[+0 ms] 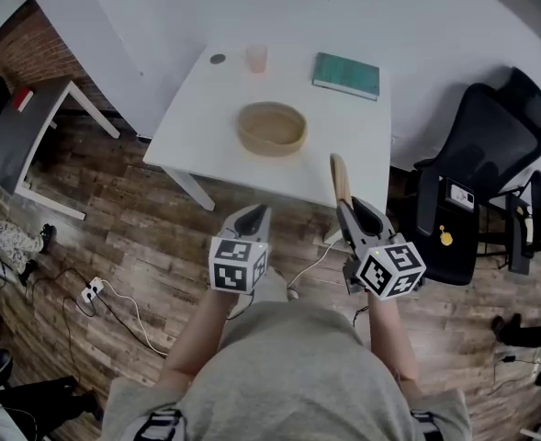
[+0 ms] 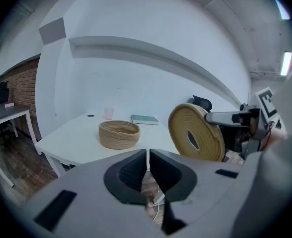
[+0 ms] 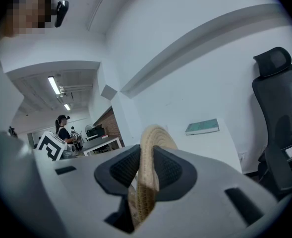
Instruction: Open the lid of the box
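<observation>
Lid is already off. The right gripper (image 1: 348, 211) clamps the round woven lid (image 1: 340, 176) by its rim, edge-on and upright, jaws part closed around it. That is likely to keep it clear of the box while it is carried. The left gripper (image 1: 254, 215) is closed tight with nothing in it, just beside the right one and not helping.

The box (image 1: 271, 128), a woven basket, sits open on the white table (image 1: 192, 108), at 12 o'clock from both grippers and well apart. A pink cup (image 1: 256, 59) stands at 12 o'clock of the box and a green book (image 1: 345, 74) at 1 o'clock. A small dark disc (image 1: 217, 59) at 11 o'clock may be a cap. A black office chair (image 1: 490, 154) stands at 3 o'clock of the table. Nothing blocks the tabletop near the box.
</observation>
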`<state>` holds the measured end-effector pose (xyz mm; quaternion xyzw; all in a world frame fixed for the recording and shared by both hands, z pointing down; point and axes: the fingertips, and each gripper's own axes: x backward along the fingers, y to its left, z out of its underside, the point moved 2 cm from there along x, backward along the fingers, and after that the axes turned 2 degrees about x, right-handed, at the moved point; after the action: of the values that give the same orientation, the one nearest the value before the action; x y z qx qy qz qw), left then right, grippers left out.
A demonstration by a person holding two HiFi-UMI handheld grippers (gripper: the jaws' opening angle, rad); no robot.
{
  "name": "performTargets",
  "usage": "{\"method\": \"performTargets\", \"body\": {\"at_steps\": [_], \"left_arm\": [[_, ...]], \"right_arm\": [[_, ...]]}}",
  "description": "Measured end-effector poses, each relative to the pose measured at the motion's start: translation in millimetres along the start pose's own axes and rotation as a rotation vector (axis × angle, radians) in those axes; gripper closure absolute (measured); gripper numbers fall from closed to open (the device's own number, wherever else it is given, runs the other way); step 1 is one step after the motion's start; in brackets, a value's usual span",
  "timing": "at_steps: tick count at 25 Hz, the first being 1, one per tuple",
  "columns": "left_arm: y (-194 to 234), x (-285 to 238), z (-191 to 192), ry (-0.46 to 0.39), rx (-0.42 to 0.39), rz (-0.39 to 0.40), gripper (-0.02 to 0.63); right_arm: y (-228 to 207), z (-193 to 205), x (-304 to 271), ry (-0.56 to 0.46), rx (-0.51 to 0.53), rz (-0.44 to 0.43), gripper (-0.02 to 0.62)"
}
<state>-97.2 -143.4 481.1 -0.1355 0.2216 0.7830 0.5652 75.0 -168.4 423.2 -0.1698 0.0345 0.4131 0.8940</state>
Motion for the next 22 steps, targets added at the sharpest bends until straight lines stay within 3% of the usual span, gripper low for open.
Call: {"method": "performTargets", "body": {"at_steps": [22], "left_arm": [[-36.7, 41.6, 20.0, -0.012, -0.009, 0.056, 0.586]], "right_arm": [[31.5, 22.9, 53.6, -0.02, -0.026, -0.007, 0.509]]}}
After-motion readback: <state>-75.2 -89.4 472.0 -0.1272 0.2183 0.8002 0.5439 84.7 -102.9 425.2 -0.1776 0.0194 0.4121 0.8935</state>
